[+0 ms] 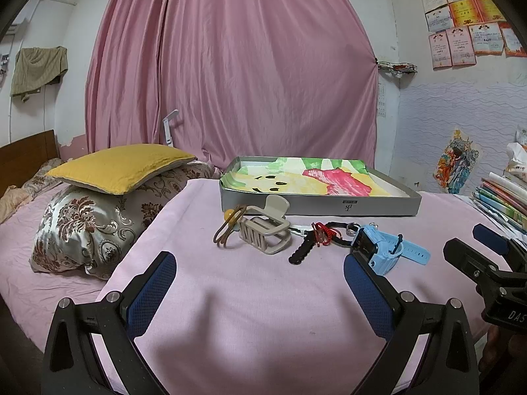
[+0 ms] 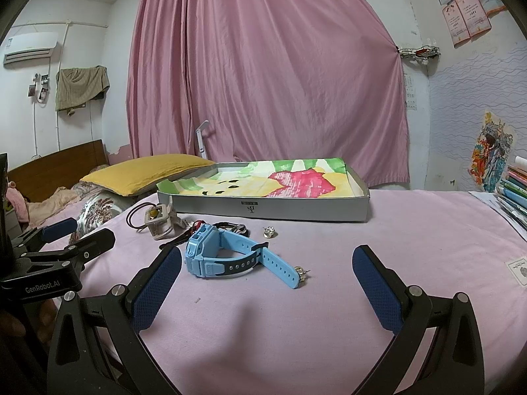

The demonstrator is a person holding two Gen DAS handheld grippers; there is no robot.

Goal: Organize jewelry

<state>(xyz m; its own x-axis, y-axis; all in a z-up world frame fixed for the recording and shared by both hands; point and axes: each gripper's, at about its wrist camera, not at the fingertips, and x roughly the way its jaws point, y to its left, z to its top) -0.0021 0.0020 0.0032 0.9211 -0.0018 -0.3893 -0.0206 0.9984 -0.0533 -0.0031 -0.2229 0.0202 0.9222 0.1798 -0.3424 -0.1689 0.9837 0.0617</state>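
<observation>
A grey shallow box (image 1: 316, 205) lined with a painted paper stands at the back of the pink bed; it also shows in the right wrist view (image 2: 263, 209). In front of it lie brown hair ties (image 1: 227, 227), a beige hair claw (image 1: 263, 233), a black and red cord piece (image 1: 316, 238) and a light blue watch (image 1: 388, 247). The watch (image 2: 224, 256) lies just ahead of my right gripper (image 2: 266, 293), with two small silver earrings (image 2: 269, 231) (image 2: 303, 275) near it. My left gripper (image 1: 260, 288) is open and empty, short of the items. My right gripper is open and empty.
Two pillows (image 1: 108, 194) lie at the left of the bed. A stack of books (image 1: 504, 197) sits at the right edge. A pink curtain (image 1: 230, 65) hangs behind the box. The right gripper's body (image 1: 487, 270) shows at the right of the left wrist view.
</observation>
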